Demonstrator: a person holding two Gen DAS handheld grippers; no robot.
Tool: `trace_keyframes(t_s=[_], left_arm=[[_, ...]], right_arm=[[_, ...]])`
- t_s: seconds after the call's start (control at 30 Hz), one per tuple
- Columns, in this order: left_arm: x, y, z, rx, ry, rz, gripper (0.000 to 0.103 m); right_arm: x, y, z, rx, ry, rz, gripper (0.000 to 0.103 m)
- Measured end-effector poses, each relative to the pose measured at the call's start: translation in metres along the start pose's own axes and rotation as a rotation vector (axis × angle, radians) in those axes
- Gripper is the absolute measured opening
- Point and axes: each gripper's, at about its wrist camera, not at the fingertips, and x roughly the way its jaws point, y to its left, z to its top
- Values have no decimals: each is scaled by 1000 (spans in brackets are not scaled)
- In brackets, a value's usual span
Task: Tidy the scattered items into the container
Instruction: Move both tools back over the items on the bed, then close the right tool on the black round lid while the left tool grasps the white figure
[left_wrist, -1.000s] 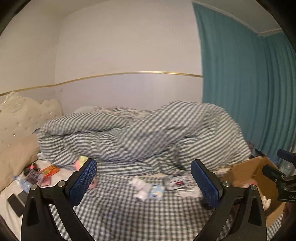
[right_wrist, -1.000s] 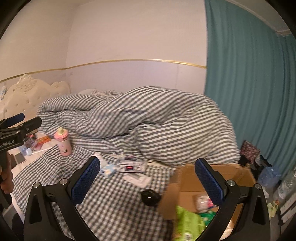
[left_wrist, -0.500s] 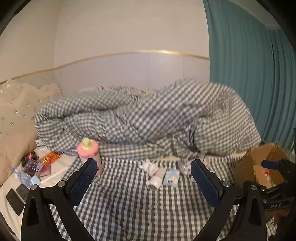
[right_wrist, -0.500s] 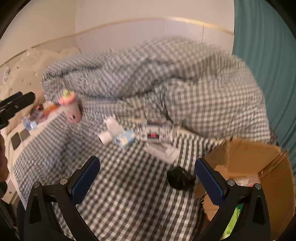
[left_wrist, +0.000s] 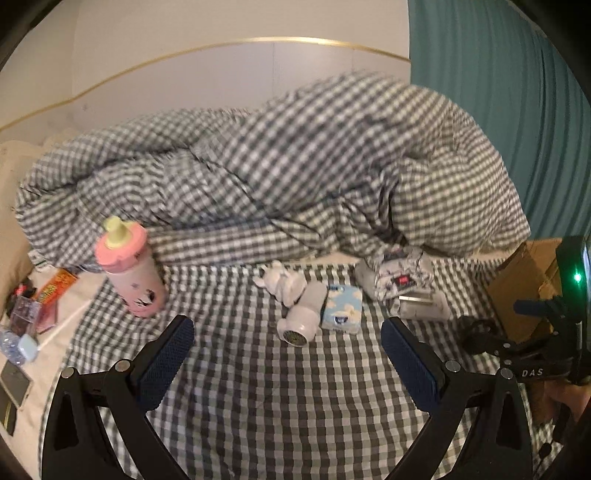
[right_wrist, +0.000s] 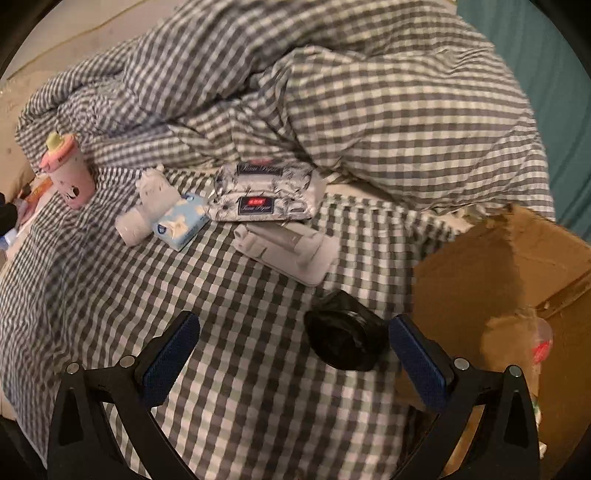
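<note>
Reaching for the black round object (right_wrist: 345, 341) looks like the likeliest next move for the right gripper (right_wrist: 293, 349), whose jaws are spread wide and empty; the object lies on the bed (right_wrist: 229, 369) just left of the right pad, nearly touching the cardboard box (right_wrist: 495, 280). The main risk is that closing there drags checked sheet into the pinch, or knocks the object against the box wall instead of lifting it. Soft bedding gives under pressure, so a downward push could tilt it.

Farther off lie the white holder (right_wrist: 286, 253), the patterned tissue pack (right_wrist: 258, 197), the blue tissue packet (right_wrist: 181, 221), a white toy with a roll (right_wrist: 147, 206) and the pink bottle (right_wrist: 68, 173) standing at far left; that bottle could topple if nudged.

The left gripper (left_wrist: 288, 350) is also spread and empty, above open sheet near the roll. Room is free on the near side; the heaped duvet (right_wrist: 369, 92) closes the far side, the box the right.
</note>
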Motion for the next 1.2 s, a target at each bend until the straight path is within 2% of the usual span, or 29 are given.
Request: trace_keyframes(t_s=[0.07,0.27,0.37,0.97,1.1,1.13,1.17,1.2], left_arm=[[15,2,-3,5,24,-9,103],[55,3,-8,27,75,-46,103],[76,2,-9,44,92,-54,103],[162,-3,-26,82,197,-74,103],[177,-1,-29,89,219,-86,101],[180,0,-30,89,227,-90,91],[183,0,-31,86,242,-97,65],[187,1,-32,83,269,-103,65]], right_arm=[[14,2,0,-1,23,4,103],[49,-9,-9,-8,79,-80,103],[61,-16,-13,-10,108,-89,103],[91,-34,-19,14,128,-192,101],[91,-41,-22,71,129,-98,80],[89,-40,-23,73,125,-90,76],[87,-39,-23,76,119,-78,66],[84,-38,-23,78,112,-68,47]])
